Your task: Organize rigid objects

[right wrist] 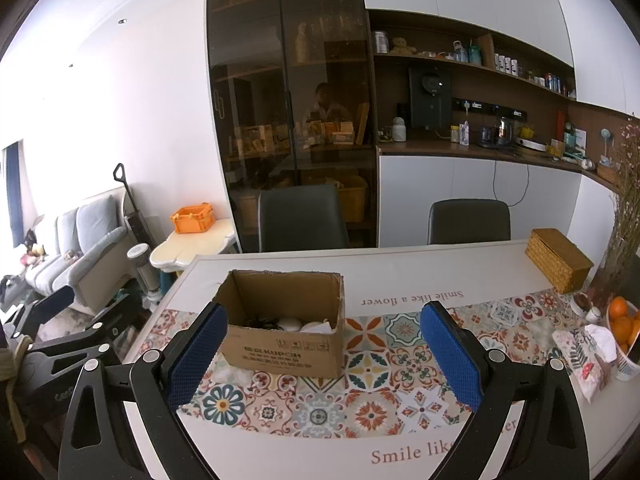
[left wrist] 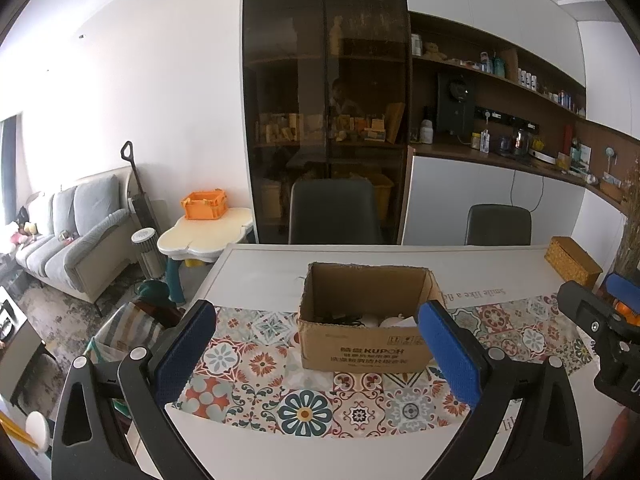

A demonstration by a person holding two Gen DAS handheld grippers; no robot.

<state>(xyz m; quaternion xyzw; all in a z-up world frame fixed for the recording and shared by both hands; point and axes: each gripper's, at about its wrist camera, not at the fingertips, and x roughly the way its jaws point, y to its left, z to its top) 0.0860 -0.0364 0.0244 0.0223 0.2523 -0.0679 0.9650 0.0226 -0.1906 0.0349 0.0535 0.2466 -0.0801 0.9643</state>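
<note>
The left tool [left wrist: 316,354] hangs spread wide and empty above the table [left wrist: 256,264]. The cardboard box [left wrist: 362,320], holding white and dark items, sits centred ahead. The right tool [right wrist: 324,354] gapes empty too. Best descend straight into the box, avoiding its walls.

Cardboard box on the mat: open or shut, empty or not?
Open and not empty: the cardboard box has no top closed, and white items plus something dark lie inside.
</note>
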